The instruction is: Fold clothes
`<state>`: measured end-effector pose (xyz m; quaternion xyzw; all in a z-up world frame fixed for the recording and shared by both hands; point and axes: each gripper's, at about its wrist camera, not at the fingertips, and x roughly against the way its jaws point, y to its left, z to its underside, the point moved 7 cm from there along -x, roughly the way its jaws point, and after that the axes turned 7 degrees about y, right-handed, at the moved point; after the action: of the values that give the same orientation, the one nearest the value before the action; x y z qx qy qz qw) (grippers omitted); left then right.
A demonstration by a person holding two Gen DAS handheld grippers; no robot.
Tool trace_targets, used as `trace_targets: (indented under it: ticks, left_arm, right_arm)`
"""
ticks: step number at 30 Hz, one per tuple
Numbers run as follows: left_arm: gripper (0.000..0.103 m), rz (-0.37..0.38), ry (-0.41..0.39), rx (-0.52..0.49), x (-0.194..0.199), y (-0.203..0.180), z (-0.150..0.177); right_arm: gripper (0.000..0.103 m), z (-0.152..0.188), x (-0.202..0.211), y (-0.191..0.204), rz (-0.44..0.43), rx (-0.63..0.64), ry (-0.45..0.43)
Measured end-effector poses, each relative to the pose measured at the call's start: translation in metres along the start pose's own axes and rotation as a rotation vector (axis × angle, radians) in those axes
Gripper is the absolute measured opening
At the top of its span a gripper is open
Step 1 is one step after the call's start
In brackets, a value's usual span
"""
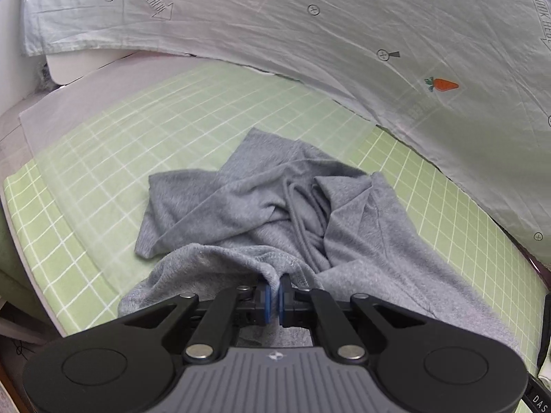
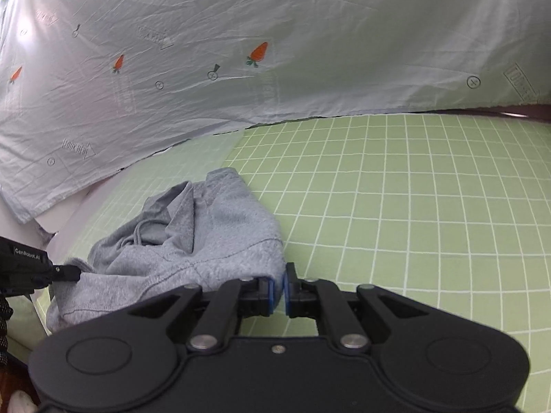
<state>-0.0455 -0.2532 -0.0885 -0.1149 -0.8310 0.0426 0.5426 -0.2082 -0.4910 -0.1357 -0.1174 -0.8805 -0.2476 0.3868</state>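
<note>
Left wrist view: left gripper [image 1: 275,292] pinches the grey garment [image 1: 261,199]; right gripper [image 2: 278,292] clamps its hem. Spreading step; next, pull it flat toward 12 o'clock.

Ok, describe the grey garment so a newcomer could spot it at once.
Find the pale green checked bed cover with white grid lines, below the light blue carrot-print sheet. On it lies a crumpled grey fleece garment with a drawstring, pinched by the left gripper and right gripper. It is the only plain grey cloth.
</note>
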Motion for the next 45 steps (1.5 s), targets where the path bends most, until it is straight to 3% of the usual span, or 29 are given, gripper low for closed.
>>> trace_targets:
  ticks: [10, 15, 20, 21, 23, 24, 25, 27, 28, 29, 35, 38, 41, 45]
  left_arm:
    - [0.004, 0.061, 0.039, -0.196, -0.062, -0.041, -0.079]
    - [0.004, 0.104, 0.026, -0.292, -0.108, -0.054, -0.151]
    - [0.005, 0.200, -0.033, -0.306, -0.147, -0.079, -0.239]
    - [0.009, 0.220, -0.021, -0.310, -0.154, -0.082, -0.250]
    - [0.018, 0.243, -0.004, -0.328, -0.164, -0.085, -0.263]
    - [0.028, 0.239, -0.011, -0.338, -0.166, -0.079, -0.264]
    - [0.034, 0.233, -0.019, -0.348, -0.167, -0.073, -0.263]
    - [0.055, 0.231, 0.004, -0.352, -0.169, -0.049, -0.250]
    - [0.056, 0.230, 0.018, -0.353, -0.170, -0.036, -0.242]
    - [0.057, 0.230, 0.032, -0.354, -0.171, -0.022, -0.235]
    - [0.059, 0.231, 0.220, -0.380, -0.166, 0.033, -0.148]
    - [0.059, 0.283, 0.295, -0.390, -0.158, 0.048, -0.110]
    - [0.062, 0.302, 0.323, -0.407, -0.156, 0.050, -0.085]
    - [0.062, 0.278, 0.305, -0.432, -0.158, 0.049, -0.071]
  right_arm:
    - [0.006, -0.065, -0.054, -0.039, 0.057, -0.275, -0.008]
    - [0.006, -0.105, -0.091, -0.038, 0.116, -0.382, -0.051]
    - [0.007, -0.146, -0.130, -0.032, 0.212, -0.424, -0.118]
    - [0.010, -0.151, -0.138, -0.031, 0.245, -0.426, -0.120]
    - [0.027, -0.158, -0.152, -0.028, 0.345, -0.408, -0.090]
    - [0.035, -0.158, -0.155, -0.026, 0.391, -0.398, -0.080]
    - [0.039, -0.157, -0.155, -0.023, 0.420, -0.391, -0.078]
    - [0.047, -0.151, -0.153, -0.016, 0.441, -0.376, -0.078]
    - [0.056, -0.144, -0.151, -0.010, 0.448, -0.371, -0.068]
    - [0.058, -0.137, -0.149, -0.005, 0.455, -0.368, -0.058]
    - [0.069, -0.094, -0.135, 0.034, 0.435, -0.392, -0.017]
    - [0.072, -0.077, -0.135, 0.056, 0.402, -0.384, 0.014]
    - [0.073, -0.061, -0.137, 0.080, 0.368, -0.371, 0.044]
    - [0.073, -0.033, -0.150, 0.098, 0.298, -0.412, 0.133]
